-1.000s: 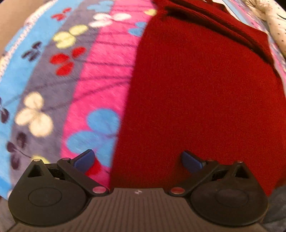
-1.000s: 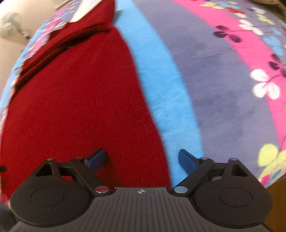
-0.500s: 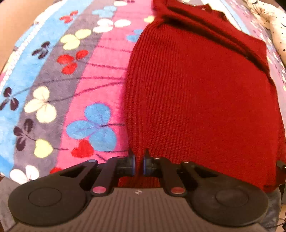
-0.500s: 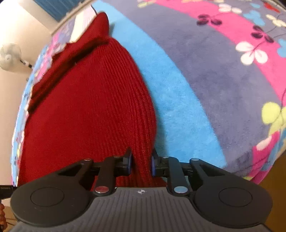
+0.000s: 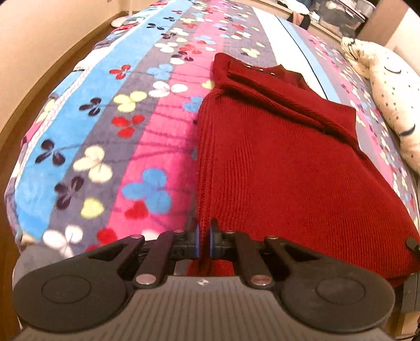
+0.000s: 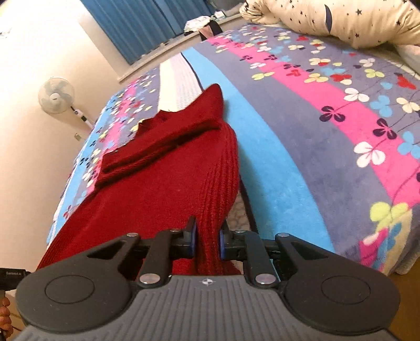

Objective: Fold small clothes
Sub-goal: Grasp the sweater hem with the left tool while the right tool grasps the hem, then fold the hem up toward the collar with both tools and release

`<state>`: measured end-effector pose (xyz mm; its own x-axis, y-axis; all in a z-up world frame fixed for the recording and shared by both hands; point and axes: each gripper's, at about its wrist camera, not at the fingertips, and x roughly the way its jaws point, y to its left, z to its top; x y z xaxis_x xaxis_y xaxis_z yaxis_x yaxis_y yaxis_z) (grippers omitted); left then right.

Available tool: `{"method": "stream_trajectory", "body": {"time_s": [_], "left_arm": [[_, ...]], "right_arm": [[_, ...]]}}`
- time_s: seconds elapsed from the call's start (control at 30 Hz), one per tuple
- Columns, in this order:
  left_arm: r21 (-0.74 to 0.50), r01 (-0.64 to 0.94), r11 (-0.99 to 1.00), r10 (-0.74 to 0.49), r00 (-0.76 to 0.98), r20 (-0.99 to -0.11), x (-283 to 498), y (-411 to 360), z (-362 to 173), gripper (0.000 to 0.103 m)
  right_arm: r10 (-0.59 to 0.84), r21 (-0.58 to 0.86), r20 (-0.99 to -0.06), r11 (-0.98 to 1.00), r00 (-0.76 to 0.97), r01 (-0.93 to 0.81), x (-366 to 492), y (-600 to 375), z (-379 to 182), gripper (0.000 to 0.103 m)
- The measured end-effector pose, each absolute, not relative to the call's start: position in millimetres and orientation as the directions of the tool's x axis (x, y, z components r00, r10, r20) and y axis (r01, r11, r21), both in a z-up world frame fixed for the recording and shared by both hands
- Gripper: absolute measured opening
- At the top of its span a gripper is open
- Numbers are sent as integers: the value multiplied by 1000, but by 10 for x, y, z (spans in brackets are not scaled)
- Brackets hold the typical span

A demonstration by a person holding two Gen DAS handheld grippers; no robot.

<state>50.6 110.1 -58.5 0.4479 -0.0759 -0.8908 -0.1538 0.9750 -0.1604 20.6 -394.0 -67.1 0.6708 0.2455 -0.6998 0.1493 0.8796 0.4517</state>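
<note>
A dark red knitted sweater lies on a flowered striped blanket, its sleeves folded across the far end. My left gripper is shut on the sweater's near left hem corner. In the right wrist view the sweater stretches away from me over the blanket. My right gripper is shut on the near right hem corner, with ribbed fabric bunched between the pads. Both near corners are raised off the bed.
A cream star-patterned pillow lies at the right of the bed and at its far end in the right wrist view. A standing fan is by the wall. Blue curtains hang behind. The bed's near edge is close.
Both grippers went from open over the hem to shut on it. They have since lifted and drawn back, so more of the bed and room shows.
</note>
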Motion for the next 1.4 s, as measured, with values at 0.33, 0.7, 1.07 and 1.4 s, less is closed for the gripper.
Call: {"method": "stream_trajectory", "body": {"time_s": [0.33,0.7,1.07,1.4], "left_arm": [[-175,-86,981,-125,407,-905,-387,1048,-543,7],[-156,-123,980,-96,395,-914,532,1210,-364,7],[-142,-197,970,-35,466,-884,3070,1377,-551,14],[-33,-240,970,99,520,-849,3765,1386,-868,85]], "right_arm": [[268,497,-711,845,650,196,-896,-3980,-570,16],[271,455,-768,868,580,197,-134,-3946,-383,16],[226,448,-796,844,562,295,2328,-4146,-579,18],[100,541,-719,701,687,465,2954,-4696,-1210,78]]}}
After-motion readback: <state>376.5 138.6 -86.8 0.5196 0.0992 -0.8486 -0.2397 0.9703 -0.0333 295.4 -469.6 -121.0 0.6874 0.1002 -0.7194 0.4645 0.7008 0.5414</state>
